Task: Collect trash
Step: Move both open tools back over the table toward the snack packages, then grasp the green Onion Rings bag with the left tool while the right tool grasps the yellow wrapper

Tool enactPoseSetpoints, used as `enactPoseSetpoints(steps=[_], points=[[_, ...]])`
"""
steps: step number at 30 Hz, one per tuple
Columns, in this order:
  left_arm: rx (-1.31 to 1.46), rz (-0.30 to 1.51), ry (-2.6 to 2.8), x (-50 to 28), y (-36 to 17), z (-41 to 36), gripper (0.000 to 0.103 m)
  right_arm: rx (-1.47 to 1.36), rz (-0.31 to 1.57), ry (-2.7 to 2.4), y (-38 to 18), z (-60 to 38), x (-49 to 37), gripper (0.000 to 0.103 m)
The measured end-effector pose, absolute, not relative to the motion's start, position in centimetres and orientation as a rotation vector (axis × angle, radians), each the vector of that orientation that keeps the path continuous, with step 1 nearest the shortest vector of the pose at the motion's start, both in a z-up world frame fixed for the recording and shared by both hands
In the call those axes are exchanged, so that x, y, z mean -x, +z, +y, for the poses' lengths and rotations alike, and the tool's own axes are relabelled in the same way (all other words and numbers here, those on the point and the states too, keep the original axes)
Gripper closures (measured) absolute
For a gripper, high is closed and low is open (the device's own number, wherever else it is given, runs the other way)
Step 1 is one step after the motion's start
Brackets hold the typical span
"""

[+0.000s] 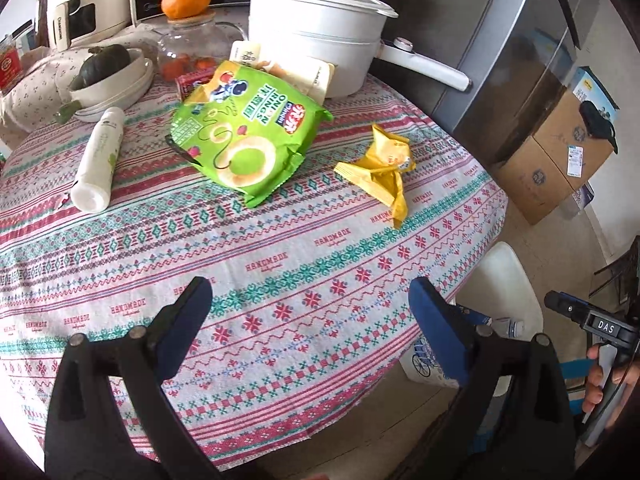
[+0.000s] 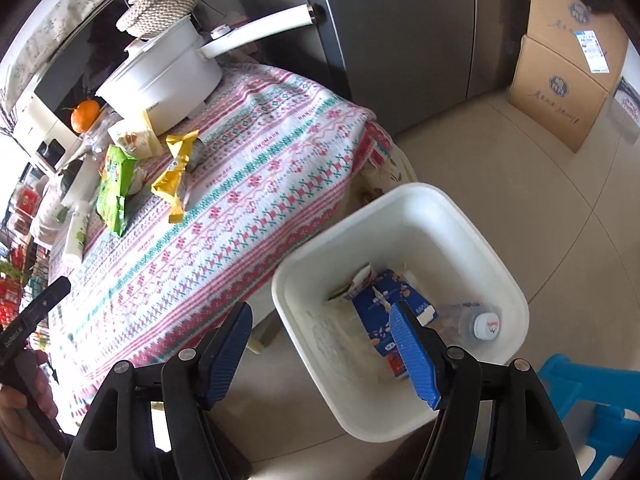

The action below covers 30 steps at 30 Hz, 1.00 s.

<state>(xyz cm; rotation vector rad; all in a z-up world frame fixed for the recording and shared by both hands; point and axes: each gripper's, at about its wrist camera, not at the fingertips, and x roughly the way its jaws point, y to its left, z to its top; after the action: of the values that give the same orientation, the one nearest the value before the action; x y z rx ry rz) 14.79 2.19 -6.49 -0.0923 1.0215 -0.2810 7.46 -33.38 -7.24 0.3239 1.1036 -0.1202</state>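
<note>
Lying on the patterned tablecloth point(image 1: 280, 240), left to right in the left wrist view: a white spray bottle point(image 1: 98, 160) on its side, a green onion-ring snack bag point(image 1: 244, 136), and a crumpled yellow wrapper point(image 1: 382, 168) well apart from the bag. A white electric pot point(image 1: 320, 40) stands behind them. The left gripper point(image 1: 310, 320) hangs over the near cloth, jaws wide, nothing between them. In the right wrist view the right gripper point(image 2: 320, 344) hangs above a white trash bin point(image 2: 400, 200) on the floor beside the table, jaws apart and empty; the bin holds a blue carton point(image 2: 384, 304) and a capped clear bottle point(image 2: 476, 324)
</note>
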Motion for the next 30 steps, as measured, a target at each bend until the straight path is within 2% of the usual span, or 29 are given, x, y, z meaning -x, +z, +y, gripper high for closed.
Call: enactPoseSetpoints(steps=[10,16,20,26,29,30], points=[[0.218,1.036,-0.148,-20.8,-6.2,6.0,0.005,-0.242,1.062,-0.061,-4.8,-27.7,-13.8,0.028],[0.061,0.925,-0.111,-23.3,-7.1,1.4,0.005,-0.23,1.0,-0.042,-4.6,-26.3,-17.1,0.025],[-0.156,0.876,-0.103,-25.4,-9.8,-2.2,0.005,-0.185,1.051,-0.072,-6.7,-27.1,-18.6,0.025],[-0.294,0.873,-0.068,-27.5,-12.7,-4.6,0.02,-0.181,1.081,-0.113,-8.5,-29.6,-20.2,0.025],[-0.359,0.865,-0.025,-28.2,-13.7,-5.3,0.038,-0.196,1.094,-0.119,-9.1,-30.4,-20.7,0.025],[-0.378,0.86,-0.014,-28.3,-13.9,-5.3,0.048,-0.204,1.097,-0.116,-9.3,-30.5,-20.8,0.025]])
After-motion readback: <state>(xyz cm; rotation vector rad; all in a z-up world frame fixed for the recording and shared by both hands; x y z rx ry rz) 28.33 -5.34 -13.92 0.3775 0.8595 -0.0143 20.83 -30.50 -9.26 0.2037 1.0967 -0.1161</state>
